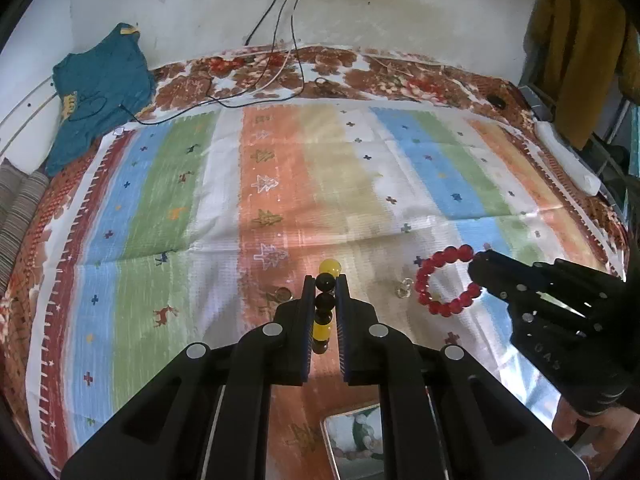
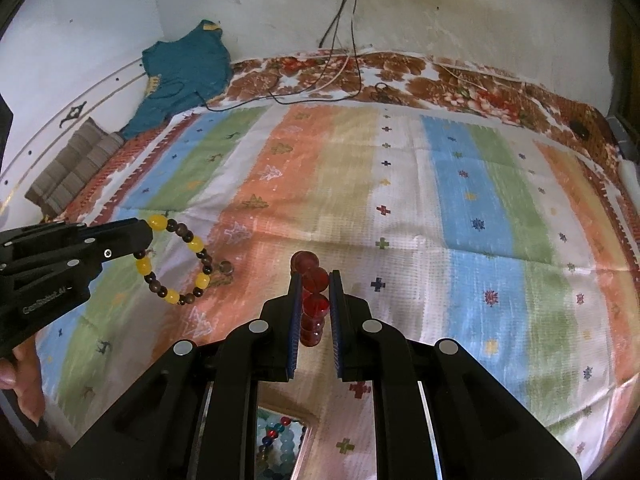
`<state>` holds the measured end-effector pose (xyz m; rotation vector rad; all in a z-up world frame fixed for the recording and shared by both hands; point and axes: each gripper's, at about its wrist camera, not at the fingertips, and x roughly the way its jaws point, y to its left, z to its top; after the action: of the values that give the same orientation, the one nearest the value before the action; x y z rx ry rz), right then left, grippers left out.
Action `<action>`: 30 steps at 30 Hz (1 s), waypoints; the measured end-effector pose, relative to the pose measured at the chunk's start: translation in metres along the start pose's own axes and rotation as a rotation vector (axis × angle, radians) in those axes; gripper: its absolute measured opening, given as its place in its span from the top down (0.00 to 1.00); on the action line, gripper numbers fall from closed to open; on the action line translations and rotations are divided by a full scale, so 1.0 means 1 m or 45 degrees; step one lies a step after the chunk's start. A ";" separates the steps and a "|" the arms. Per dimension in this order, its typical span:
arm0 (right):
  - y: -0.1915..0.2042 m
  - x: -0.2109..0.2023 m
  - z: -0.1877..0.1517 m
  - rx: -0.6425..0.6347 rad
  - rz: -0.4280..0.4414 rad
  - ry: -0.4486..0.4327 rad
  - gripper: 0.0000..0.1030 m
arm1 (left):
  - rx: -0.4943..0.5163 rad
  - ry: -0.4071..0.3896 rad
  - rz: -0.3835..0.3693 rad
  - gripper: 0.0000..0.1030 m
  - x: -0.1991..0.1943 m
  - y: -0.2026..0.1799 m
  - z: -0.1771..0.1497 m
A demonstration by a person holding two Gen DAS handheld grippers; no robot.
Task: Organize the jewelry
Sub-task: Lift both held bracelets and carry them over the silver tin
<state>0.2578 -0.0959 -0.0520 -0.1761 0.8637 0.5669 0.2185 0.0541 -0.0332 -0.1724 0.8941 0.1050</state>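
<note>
Black plastic tool (image 1: pixel 325 280), blue pads (image 2: pixel 295 320), silver screws, white lettering

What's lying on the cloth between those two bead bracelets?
A small clear ring on the striped cloth, seen between the yellow-and-black bracelet and red bracelet in the left wrist view.

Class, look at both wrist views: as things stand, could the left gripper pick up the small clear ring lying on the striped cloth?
Probably not yet. The left gripper is shut on the yellow-and-dark bead bracelet, so its jaws are occupied. The clear ring itself lies uncovered on the striped cloth, with open cloth around it.
</note>
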 end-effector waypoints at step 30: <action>0.016 -0.048 -0.026 -0.023 0.005 -0.057 0.87 | 0.063 -0.056 -0.049 0.91 -0.050 -0.022 -0.033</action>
<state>0.2067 -0.1113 -0.0312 -0.1773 0.8159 0.5805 0.1656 0.0249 -0.0116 -0.1404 0.8484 0.0505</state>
